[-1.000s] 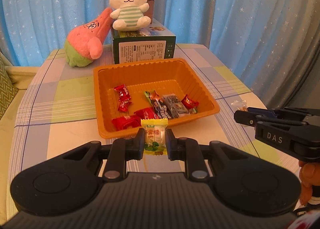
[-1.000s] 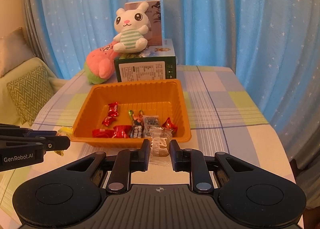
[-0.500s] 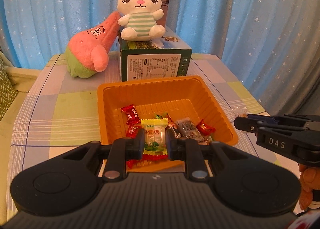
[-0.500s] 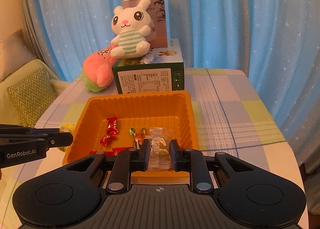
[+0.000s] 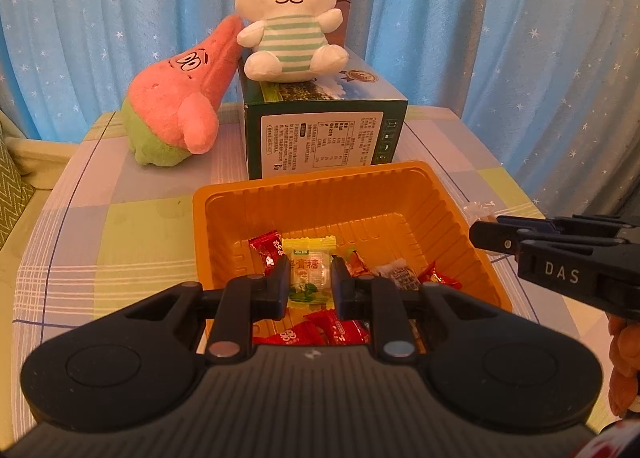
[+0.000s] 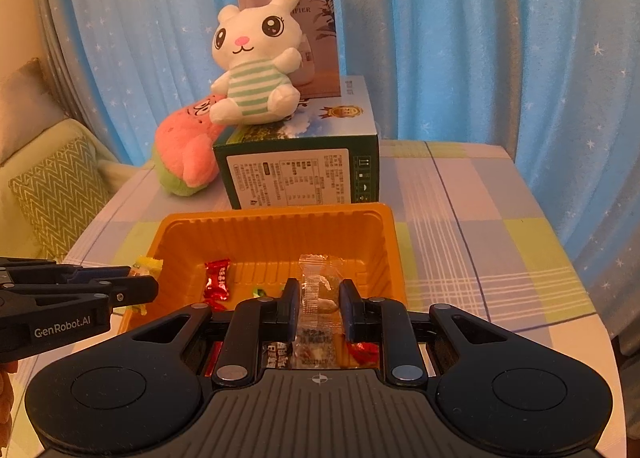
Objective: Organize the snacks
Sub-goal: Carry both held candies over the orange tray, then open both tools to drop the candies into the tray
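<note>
Both candies have been carried forward over the last second, from the near edge of the shallow orange plastic tray [image 5: 448,198] to a spot over its inside, so the drop looks close and only the release seems left for these two.

The left gripper [image 5: 310,284] is pinched shut on a yellow-and-green wrapped candy [image 5: 307,270], held just above the loose sweets already in the tray. The right gripper [image 6: 319,308] is clamped on a clear-wrapped candy [image 6: 320,290], also hanging over the tray's near half. Red foil-wrapped candies [image 5: 266,252] can be seen lying on the tray floor, so a good part of the sorting is judged done.

On writing: "DAS" is printed on the side of the right gripper as seen from the left wrist view, and "GenRobot.AI" on the left one seen from the right wrist. Chinese characters are printed on the yellow candy, too small to be read properly. A dense label is carried by the dark green cardboard box [image 5: 320,138] behind the tray, illegible here. A white plush bunny in a striped shirt [image 5: 290,14] is sat on top of it.
</note>
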A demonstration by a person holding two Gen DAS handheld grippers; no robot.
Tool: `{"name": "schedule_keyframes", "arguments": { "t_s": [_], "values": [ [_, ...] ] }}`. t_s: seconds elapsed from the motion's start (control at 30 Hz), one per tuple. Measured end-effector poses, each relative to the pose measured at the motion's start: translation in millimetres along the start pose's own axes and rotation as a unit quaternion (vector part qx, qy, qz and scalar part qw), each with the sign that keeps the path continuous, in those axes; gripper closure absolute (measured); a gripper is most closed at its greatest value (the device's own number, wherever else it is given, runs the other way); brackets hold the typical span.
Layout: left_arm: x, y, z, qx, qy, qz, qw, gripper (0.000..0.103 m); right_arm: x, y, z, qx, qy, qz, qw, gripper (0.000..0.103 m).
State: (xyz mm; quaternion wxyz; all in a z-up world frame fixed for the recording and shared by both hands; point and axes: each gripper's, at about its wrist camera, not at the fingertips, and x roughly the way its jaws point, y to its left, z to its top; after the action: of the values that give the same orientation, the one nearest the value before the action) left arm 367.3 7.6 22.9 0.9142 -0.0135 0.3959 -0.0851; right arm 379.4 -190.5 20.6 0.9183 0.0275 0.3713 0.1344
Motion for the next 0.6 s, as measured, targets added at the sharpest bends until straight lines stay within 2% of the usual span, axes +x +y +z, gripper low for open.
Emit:
{"name": "schedule_keyframes", "arguments": {
  "t_s": [0.6],
  "values": [
    [34, 15, 11, -0.02, 0.013, -0.006, 0.9997, 0.084, 27, -6, 8, 0.006, 0.014, 0.0, 1.0, 0.081]
  ]
}}
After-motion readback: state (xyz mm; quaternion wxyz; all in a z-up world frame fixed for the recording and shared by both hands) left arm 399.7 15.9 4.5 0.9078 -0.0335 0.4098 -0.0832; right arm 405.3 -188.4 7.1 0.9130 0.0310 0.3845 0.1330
